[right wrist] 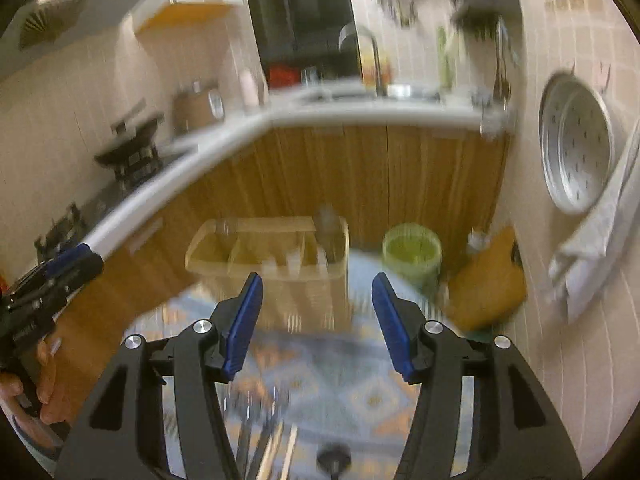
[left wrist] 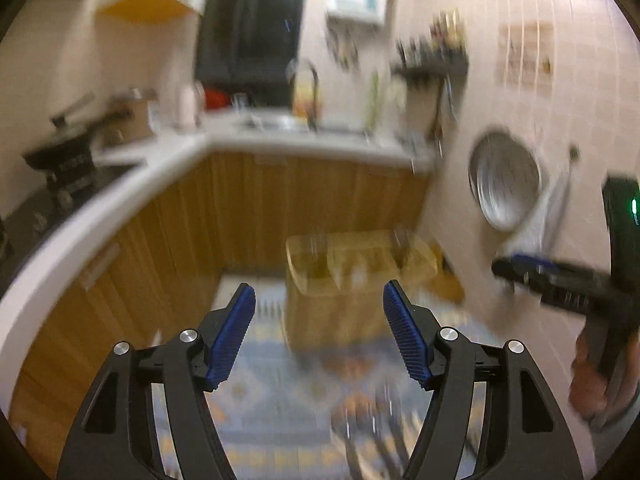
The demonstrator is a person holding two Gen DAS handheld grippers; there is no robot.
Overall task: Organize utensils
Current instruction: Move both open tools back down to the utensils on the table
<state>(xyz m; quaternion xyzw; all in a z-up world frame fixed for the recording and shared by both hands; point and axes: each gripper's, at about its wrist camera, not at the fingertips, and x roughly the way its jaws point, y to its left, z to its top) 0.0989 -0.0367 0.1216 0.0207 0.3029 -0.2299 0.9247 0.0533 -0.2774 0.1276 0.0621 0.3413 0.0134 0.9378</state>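
Both views are blurred by motion. A clear plastic utensil organizer (left wrist: 360,264) with several compartments stands at the far end of a blue patterned cloth (left wrist: 288,392); it also shows in the right wrist view (right wrist: 268,252). Loose utensils (left wrist: 372,440) lie on the cloth near me, seen as chopsticks and dark handles in the right wrist view (right wrist: 268,440). My left gripper (left wrist: 319,304) is open and empty, above the cloth and short of the organizer. My right gripper (right wrist: 317,294) is open and empty, likewise short of the organizer. Each gripper shows at the edge of the other's view.
A green bin (right wrist: 412,252) and a yellow bag (right wrist: 488,280) stand right of the organizer. Wooden cabinets (right wrist: 360,168) under a white counter (right wrist: 360,114) lie behind, with a stove (left wrist: 68,160) at left and a sink (left wrist: 272,122). A metal steamer tray (right wrist: 576,144) hangs on the tiled wall.
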